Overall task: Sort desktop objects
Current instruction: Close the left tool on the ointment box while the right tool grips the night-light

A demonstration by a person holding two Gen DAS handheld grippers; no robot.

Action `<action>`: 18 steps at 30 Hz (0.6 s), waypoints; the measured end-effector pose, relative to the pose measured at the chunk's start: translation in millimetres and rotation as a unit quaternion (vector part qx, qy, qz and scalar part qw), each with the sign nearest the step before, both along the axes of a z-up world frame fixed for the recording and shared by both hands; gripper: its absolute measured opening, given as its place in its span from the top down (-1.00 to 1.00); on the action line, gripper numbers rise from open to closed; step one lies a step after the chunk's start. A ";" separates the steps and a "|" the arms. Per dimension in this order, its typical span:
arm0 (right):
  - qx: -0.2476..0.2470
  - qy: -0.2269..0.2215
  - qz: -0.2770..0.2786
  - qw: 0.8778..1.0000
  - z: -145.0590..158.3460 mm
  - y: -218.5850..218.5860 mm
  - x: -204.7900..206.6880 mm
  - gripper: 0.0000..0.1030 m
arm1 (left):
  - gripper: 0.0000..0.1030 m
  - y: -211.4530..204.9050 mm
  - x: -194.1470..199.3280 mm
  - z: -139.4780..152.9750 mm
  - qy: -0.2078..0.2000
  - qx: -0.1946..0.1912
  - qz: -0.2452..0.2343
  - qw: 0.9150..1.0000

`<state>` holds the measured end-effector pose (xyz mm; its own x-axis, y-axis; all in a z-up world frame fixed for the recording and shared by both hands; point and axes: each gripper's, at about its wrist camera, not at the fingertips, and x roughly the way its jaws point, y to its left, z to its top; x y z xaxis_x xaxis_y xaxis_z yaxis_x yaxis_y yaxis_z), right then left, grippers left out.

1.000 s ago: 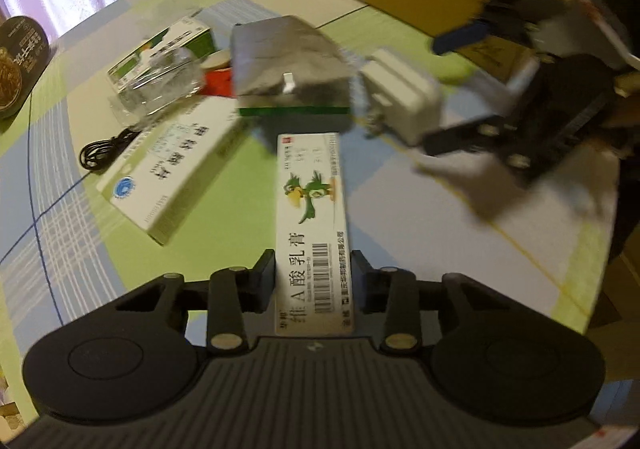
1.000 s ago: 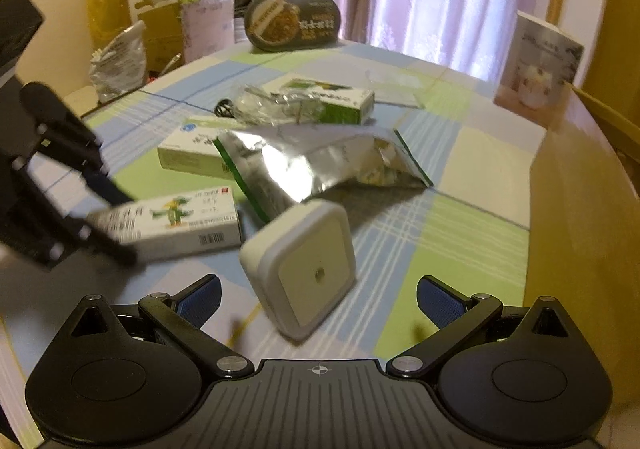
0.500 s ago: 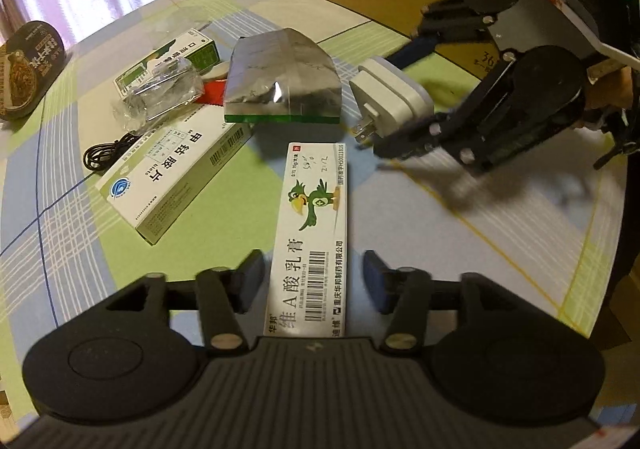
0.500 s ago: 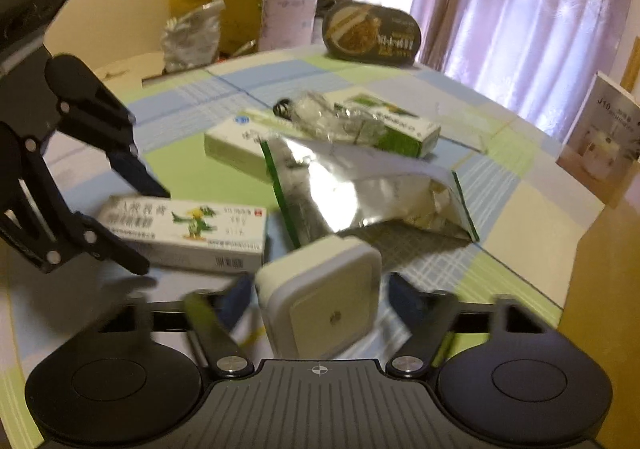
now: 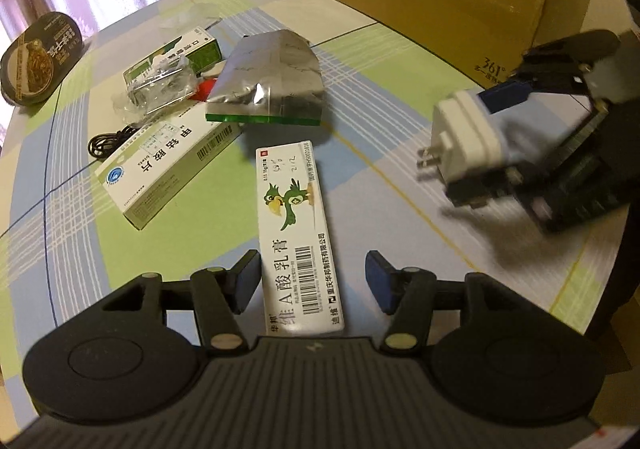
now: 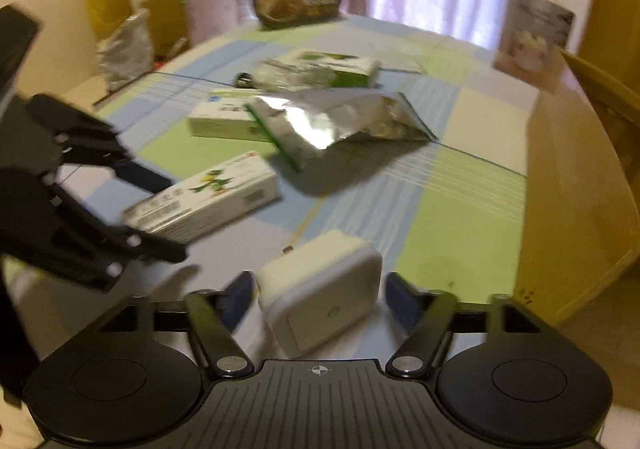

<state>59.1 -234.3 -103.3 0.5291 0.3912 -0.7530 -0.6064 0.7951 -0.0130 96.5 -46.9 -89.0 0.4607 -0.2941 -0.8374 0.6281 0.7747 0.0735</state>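
The right gripper [image 6: 318, 291] holds a white plug adapter [image 5: 468, 141] narrowly, lifted off the desk [image 5: 392, 61]. The left gripper [image 5: 312, 275] stands wide around the near end of a long ointment box [image 5: 298, 225] lying mid-desk.

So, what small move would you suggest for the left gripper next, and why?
Probably closing the left gripper on the box. The box lies flat on the table between its open jaws, with a gap on each side, so nothing grips it yet. The right gripper holds the plug, so it looks busy.
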 end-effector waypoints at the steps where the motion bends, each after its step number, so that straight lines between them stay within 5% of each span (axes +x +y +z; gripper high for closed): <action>1: -0.009 -0.013 0.016 1.000 -0.7 0.2 -3.8 -0.74 | -0.02 0.1 0.8 -0.5 0.000 0.002 0.004 1.000; 11: -0.015 -0.044 0.126 0.991 -10.3 -1.1 6.8 -0.74 | 0.03 -1.0 16.7 -5.1 0.016 -0.009 0.029 0.999; 16: -0.009 -0.037 0.151 0.988 -13.2 5.3 14.8 -0.72 | 0.29 -2.9 23.6 -7.7 0.023 -0.004 0.035 0.999; 17: -0.012 -0.036 0.154 0.987 -14.3 6.5 14.3 -0.68 | 0.34 -3.2 23.8 -7.4 0.022 -0.003 0.036 0.999; 18: -0.014 -0.032 0.157 0.987 -15.5 7.8 14.0 -0.37 | 0.35 -3.3 23.5 -7.0 0.022 -0.002 0.037 0.999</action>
